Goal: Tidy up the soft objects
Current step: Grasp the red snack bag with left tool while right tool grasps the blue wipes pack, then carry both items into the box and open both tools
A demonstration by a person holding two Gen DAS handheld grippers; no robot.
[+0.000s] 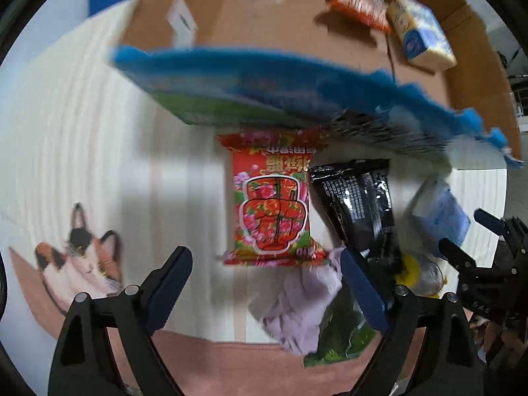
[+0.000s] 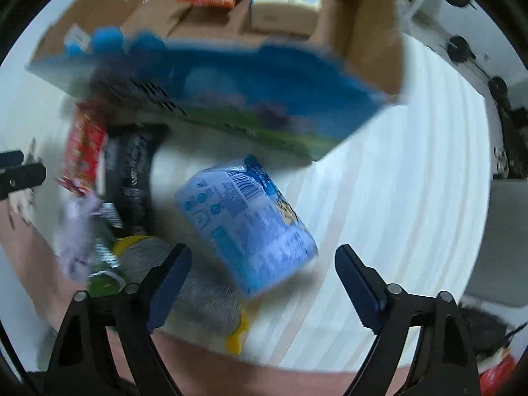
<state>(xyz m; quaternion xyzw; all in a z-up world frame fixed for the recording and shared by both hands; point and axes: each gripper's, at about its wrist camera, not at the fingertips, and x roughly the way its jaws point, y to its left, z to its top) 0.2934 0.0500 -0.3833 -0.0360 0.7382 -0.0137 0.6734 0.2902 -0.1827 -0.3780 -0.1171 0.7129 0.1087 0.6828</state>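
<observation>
Both views are smeared with motion blur, so small print and fine edges cannot be read. The left gripper (image 1: 266, 288) points down over a white worktop (image 1: 99, 151) with its jaws wide apart and nothing between the pads; a red snack packet (image 1: 272, 204) with a flower pattern lies flat on the worktop just beyond its fingertips. Beside that packet, to the right in the left wrist view, lies a black packet (image 1: 358, 198), and below the two sits a crumpled lilac cloth (image 1: 297, 307) overlapping a green packet (image 1: 343, 340). A large blue bag (image 1: 264, 89) with a green band lies across the front edge of a cardboard box (image 1: 250, 16), which holds an orange snack packet (image 1: 359, 3) and a pale yellow and blue pack (image 1: 420, 34) near its far right corner. A cat picture (image 1: 81, 264) shows at the worktop's near left corner. The right gripper (image 2: 264, 272) also points down, its jaws spread wide and gripping nothing; a light blue pack (image 2: 247, 227) lies tilted on the worktop, its near end reaching in between the open fingers without touching either pad as far as the blur allows. A grey and yellow item (image 2: 201, 297) lies under that pack's near edge, close to the right gripper's left finger (image 2: 171, 277).
</observation>
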